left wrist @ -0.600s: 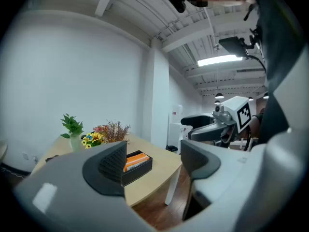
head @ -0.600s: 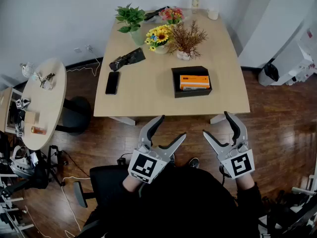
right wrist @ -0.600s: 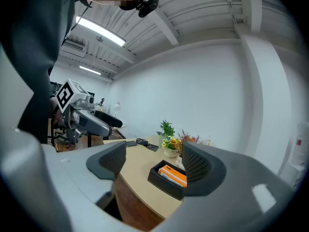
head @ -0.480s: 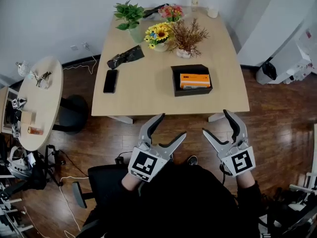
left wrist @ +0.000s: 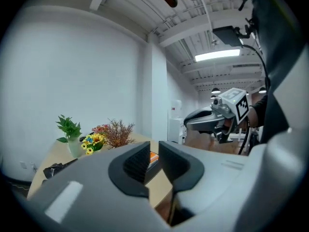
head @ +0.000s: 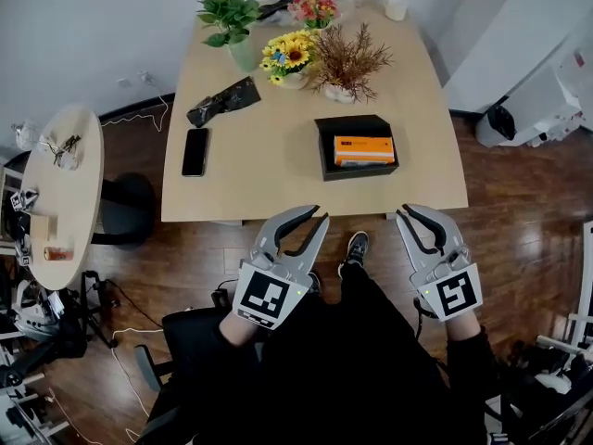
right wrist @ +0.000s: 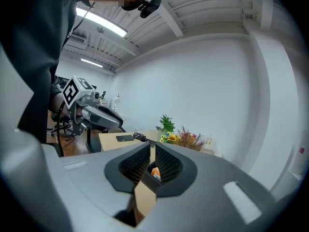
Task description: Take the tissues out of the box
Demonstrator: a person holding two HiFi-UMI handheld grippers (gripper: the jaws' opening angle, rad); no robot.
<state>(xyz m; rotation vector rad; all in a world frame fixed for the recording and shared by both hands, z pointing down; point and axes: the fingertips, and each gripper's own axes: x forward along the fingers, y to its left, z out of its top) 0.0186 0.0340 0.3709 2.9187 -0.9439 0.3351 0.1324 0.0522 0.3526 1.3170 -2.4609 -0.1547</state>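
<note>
Both tongs, wide apart half a second before, had closed almost to touching on nothing, with the left gripper (head: 310, 221) and right gripper (head: 414, 216) hanging short of the table's near edge.

The tissues (head: 363, 149), an orange pack, lay inside the open black box (head: 326, 151) on the right half of the table (head: 269, 184), well apart from both grippers. The pack looked light and soft, its wrapper probably slick. It would be best pinched across its narrow width while the other gripper steadied a box wall, since so light a box could lift with it. A phone (head: 195, 151) and a black packet (head: 220, 103) lay to the left, and sunflowers (head: 287, 56), dried sprigs (head: 347, 63) and a green plant (head: 227, 12) stood at the far end. Around the smooth pale tabletop ran a dark wooden floor (head: 519, 211), with a round side table (head: 60, 202) on the left.
</note>
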